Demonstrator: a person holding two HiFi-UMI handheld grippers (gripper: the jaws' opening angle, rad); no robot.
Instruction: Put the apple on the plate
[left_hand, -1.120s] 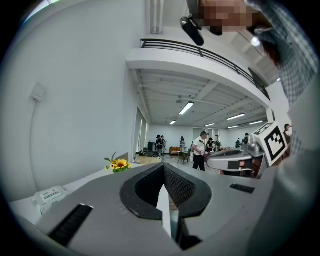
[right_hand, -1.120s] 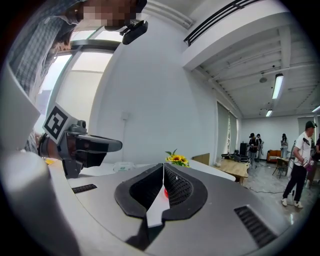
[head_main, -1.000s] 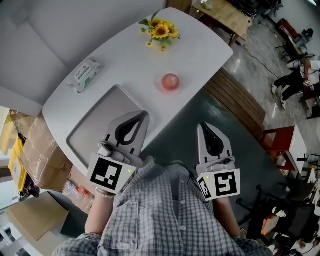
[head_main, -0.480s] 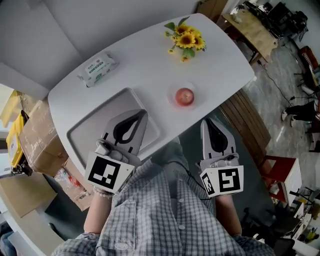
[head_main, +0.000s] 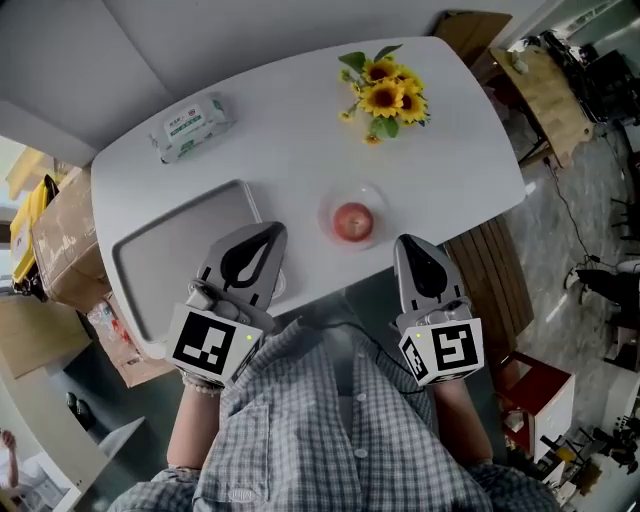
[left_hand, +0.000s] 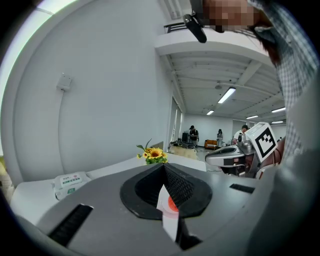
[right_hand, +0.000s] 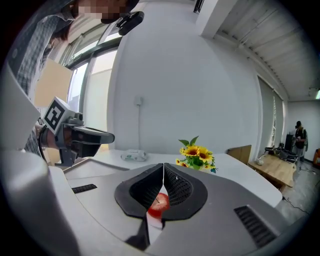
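The apple (head_main: 352, 221) sat on the counter (head_main: 290, 120), in what looked like a clear dish (head_main: 330, 206). Our right tool (head_main: 409, 243), clenched and empty, hung just near-right of the apple. It was nearer than our left tool (head_main: 271, 232), also clenched on nothing.

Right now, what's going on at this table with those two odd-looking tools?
A person in a checked shirt stands at a white table, holding a left gripper and a right gripper. Both have their jaws together and hold nothing. Just ahead of them a red apple sits on what looks like a clear round dish, with neither gripper touching it. A grey tray lies to the left, and a wipes pack and sunflowers sit farther back.
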